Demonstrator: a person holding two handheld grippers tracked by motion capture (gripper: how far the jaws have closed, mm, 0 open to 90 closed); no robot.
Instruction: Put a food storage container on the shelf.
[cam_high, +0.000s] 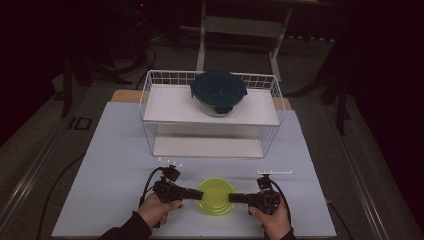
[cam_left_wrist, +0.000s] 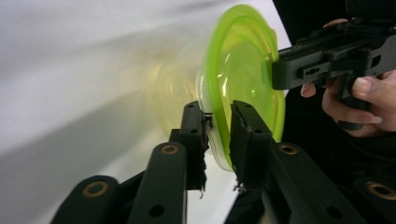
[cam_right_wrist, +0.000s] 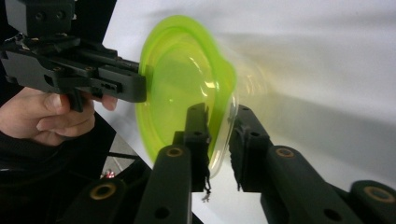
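A clear round container with a yellow-green lid (cam_high: 216, 196) sits near the table's front edge, between both hands. My left gripper (cam_high: 201, 194) reaches in from its left side. In the left gripper view its jaws (cam_left_wrist: 218, 126) close on the container's rim, one pad on the clear wall and one on the green lid (cam_left_wrist: 243, 70). My right gripper (cam_high: 231, 198) reaches in from the opposite side. The right gripper view has its jaws (cam_right_wrist: 219, 128) clamped on the rim of the lid (cam_right_wrist: 177, 79) in the same way. Each gripper view also shows the other hand's gripper against the far rim.
A white wire rack (cam_high: 150, 100) with two shelves stands behind, mid-table. On its top shelf rests a glass container with a dark teal lid (cam_high: 218, 90). The white table mat (cam_high: 115, 160) has bare room left and right of the hands. Cables trail from both grippers.
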